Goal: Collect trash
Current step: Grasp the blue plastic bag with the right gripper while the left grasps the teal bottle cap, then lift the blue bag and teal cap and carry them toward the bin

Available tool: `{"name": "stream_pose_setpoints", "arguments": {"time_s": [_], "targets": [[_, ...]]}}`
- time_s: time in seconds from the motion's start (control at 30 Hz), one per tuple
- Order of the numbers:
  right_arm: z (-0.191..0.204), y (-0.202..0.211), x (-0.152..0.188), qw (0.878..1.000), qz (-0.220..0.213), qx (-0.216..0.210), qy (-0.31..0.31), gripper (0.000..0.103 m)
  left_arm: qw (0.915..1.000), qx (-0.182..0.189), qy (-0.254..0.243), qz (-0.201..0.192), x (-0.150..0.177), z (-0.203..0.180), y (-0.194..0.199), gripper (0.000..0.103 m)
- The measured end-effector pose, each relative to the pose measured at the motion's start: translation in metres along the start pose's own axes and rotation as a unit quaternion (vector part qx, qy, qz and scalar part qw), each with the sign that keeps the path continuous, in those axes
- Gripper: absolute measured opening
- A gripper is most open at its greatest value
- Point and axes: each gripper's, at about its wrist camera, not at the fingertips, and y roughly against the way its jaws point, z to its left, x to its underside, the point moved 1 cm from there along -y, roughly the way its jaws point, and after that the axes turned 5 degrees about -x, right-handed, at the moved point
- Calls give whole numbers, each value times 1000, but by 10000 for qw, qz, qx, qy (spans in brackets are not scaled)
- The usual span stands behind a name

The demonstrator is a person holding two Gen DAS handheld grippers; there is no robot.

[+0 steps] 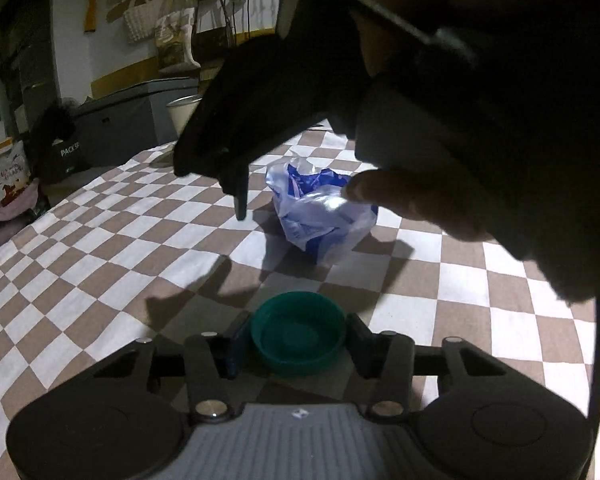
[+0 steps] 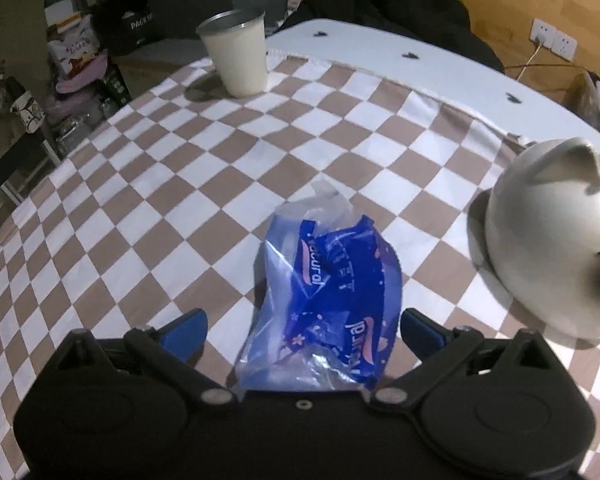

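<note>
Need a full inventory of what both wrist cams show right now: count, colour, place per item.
green cap: 1, teal green, open side up, between the left gripper's pads
plastic wrapper: 1, blue and clear, crumpled, mid-cloth, between the right gripper's open fingers
cup: 1, cream with dark rim, far edge of cloth
cat-eared dome: 1, white, right side of cloth
checked tablecloth: 1, brown and white, over the table
wall sockets: 2, white, far wall
left gripper: 1, black with blue pads, closed on the cap
right gripper: 1, black with blue pads, open
hand: 1, holding the right gripper above the wrapper

Green cap (image 1: 298, 338); blue wrapper (image 2: 332, 304)
</note>
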Motion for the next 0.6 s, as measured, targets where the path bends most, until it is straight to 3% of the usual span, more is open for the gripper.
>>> {"name": "stream_pose_setpoints", "arguments": {"time_s": [0.07, 0.23, 0.43, 0.6], "targets": [[0, -4, 1, 9999, 68, 85, 88, 101, 10000, 44, 62, 16, 0, 2, -1, 50], [-8, -3, 10, 9991, 279, 109, 291, 59, 9998, 99, 140, 31, 0, 5, -2, 50], [-16, 17, 20, 9989, 280, 74, 367, 24, 9995, 160, 248, 81, 3, 8, 3, 50], [-23, 40, 34, 9986, 126, 21, 519, 19, 9984, 175, 486, 206, 3, 15, 19, 50]]}}
